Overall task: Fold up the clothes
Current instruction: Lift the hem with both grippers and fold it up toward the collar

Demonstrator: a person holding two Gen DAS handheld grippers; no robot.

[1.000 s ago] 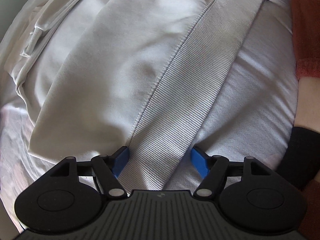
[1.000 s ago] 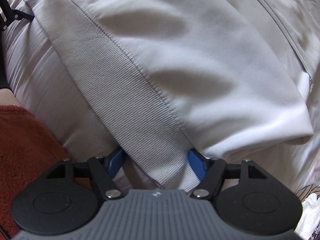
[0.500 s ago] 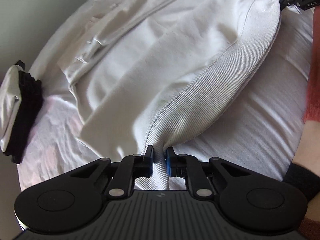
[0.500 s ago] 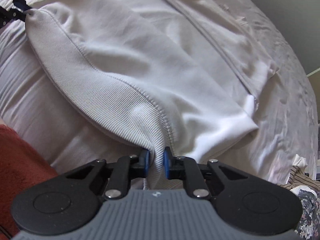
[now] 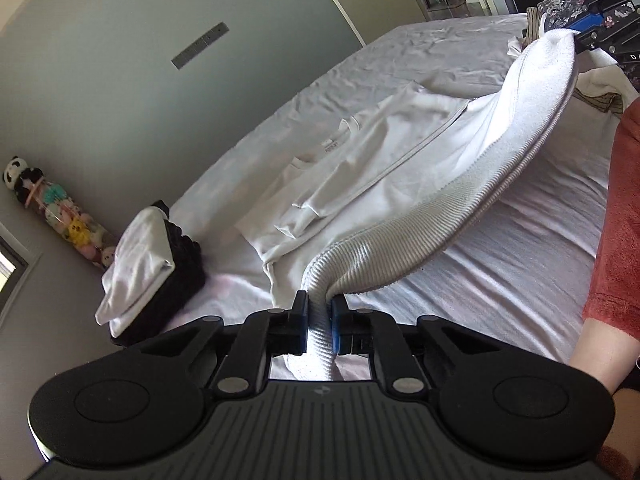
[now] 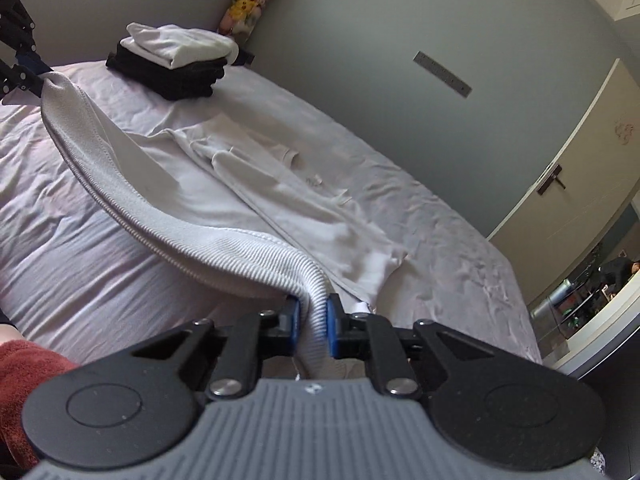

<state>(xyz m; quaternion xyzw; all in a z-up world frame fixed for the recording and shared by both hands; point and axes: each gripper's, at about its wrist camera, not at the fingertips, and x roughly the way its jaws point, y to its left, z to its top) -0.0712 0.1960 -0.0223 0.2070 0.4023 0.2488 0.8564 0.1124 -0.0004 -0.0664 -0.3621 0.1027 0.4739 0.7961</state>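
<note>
A white sweatshirt (image 5: 380,160) lies on the bed, and its ribbed hem (image 5: 440,216) is lifted off the sheet in a sagging band between both grippers. My left gripper (image 5: 320,308) is shut on one end of the hem, with the fabric bunched between its blue pads. The right gripper (image 5: 588,28) shows at the top right of the left wrist view, pinching the other end. In the right wrist view my right gripper (image 6: 313,312) is shut on the hem (image 6: 224,248), and the left gripper (image 6: 28,68) holds the far end at top left. The sweatshirt body (image 6: 280,196) and sleeves still rest on the sheet.
A stack of folded clothes (image 5: 148,276), white on black, sits at the bed's corner (image 6: 176,64). The wrinkled bed sheet (image 5: 520,260) spreads all around. Unfolded clothes (image 5: 560,8) lie at the far end. A person's red sleeve (image 5: 620,220) is at right. A door (image 6: 560,160) and grey wall stand beyond.
Both grippers closed on the ribbed hem, which lay between their open pads a second ago. They have since risen and tilted up, lifting the hem off the bed so the room shows.
</note>
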